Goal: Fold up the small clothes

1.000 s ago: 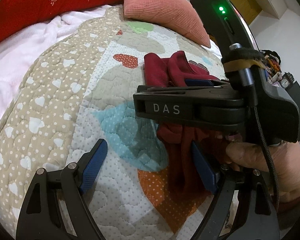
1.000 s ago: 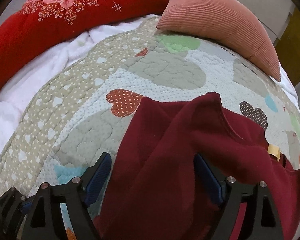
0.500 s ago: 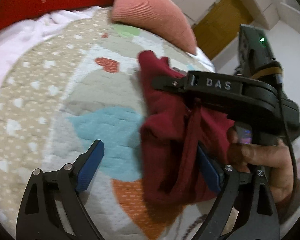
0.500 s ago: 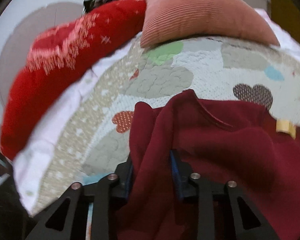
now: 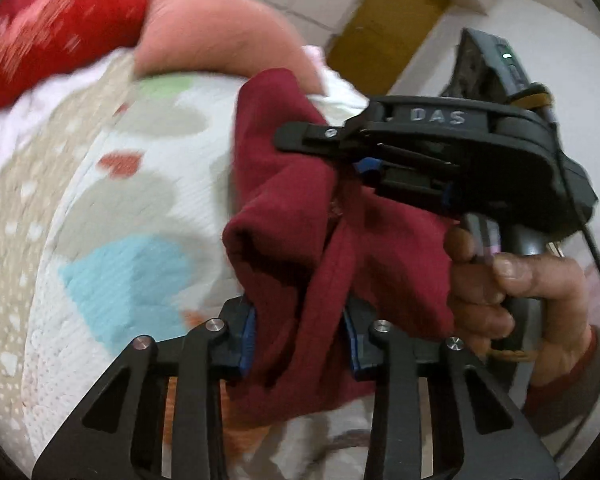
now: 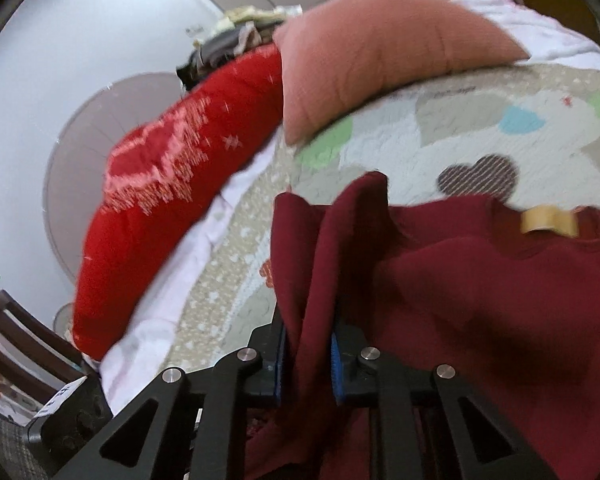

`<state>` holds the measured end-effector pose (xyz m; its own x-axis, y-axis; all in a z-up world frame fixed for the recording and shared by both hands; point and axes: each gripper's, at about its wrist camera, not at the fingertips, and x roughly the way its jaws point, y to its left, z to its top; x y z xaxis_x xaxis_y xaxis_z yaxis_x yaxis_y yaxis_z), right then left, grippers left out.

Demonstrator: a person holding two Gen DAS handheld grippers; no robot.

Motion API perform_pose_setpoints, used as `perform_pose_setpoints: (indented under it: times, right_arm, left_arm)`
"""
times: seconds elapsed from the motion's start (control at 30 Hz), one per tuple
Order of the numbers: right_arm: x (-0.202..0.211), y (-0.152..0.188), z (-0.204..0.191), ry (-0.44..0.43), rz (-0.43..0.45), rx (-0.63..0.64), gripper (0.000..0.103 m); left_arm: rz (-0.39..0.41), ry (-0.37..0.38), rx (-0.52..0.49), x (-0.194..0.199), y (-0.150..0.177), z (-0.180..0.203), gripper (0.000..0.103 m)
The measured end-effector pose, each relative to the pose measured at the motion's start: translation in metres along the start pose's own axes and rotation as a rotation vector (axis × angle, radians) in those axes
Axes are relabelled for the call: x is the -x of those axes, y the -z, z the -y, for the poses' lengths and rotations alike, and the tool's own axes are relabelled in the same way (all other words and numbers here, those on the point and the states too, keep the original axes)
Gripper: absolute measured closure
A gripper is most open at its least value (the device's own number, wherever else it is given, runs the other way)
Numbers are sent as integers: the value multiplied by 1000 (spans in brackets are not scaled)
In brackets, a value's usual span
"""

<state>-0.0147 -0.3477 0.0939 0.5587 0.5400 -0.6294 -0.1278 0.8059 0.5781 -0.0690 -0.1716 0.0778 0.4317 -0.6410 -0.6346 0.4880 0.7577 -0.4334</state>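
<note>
Mostly hidden, both grippers' fingers pinch bunched maroon garment.

"DAS" on right gripper body

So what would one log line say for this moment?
left hand-held gripper: shut on garment | right hand-held gripper: shut on garment | both jaws just closed | garment bunched over quilt
</note>
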Motion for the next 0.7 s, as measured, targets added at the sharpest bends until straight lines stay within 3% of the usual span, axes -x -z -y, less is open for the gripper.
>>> perform_pose_setpoints:
  times: [0.2,0.33,0.43,0.57,0.67,0.7]
  right_arm:
    - [91,-4,31,-41,141,-37,87]
    - [157,6,76,2,231,-91,87]
    - [189,25,126,56,263,-186,87]
    - [191,50,186,153,236,-330,87]
    - [191,68,215,66,241,-468,80]
    - [197,69,215,45,255,-477,73]
  left_arm:
    - [-13,122,-111,-10,-22,89,70]
    - [-52,146,-200,-40,-17,148,70]
    - [-123,170,-238,-76,-1,183,70]
    - [-257,138,-230,-121,16,197,70]
    - [-266,125,-255,-112,11,194,65]
    - [-272,130,-262,-102,8,192,58]
